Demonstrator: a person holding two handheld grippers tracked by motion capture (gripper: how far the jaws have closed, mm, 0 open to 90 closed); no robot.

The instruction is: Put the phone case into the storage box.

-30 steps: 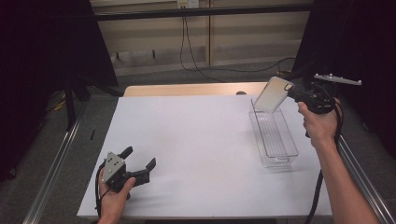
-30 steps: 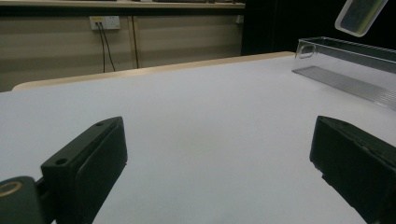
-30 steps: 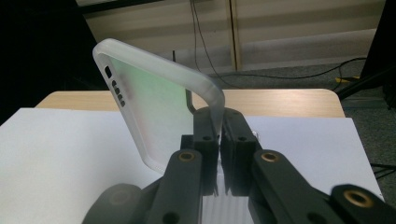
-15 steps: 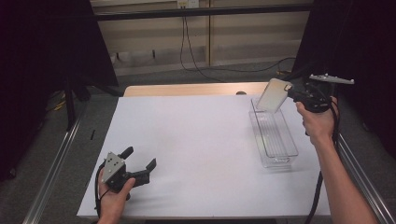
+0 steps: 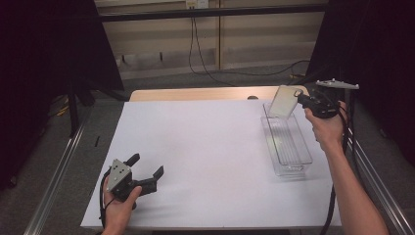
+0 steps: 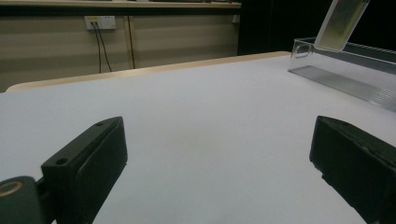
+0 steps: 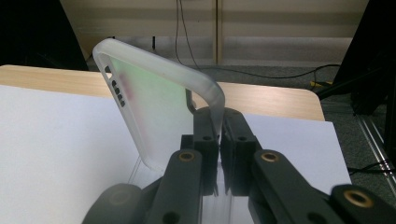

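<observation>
Setting: lab recording bay.
Evidence: black curtains (image 5: 44, 58) at both sides; white-covered desk (image 5: 205, 147); metal rails (image 5: 54, 181); wall socket (image 6: 98, 22) with loose cables (image 5: 205, 54).

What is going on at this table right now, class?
A person works with a tool in each hand at a white table. The right tool is shut on the edge of a translucent phone case, holding it tilted above the far end of a clear plastic tray at the table's right side. The left tool rests open near the table's front left corner, holding nothing.
</observation>
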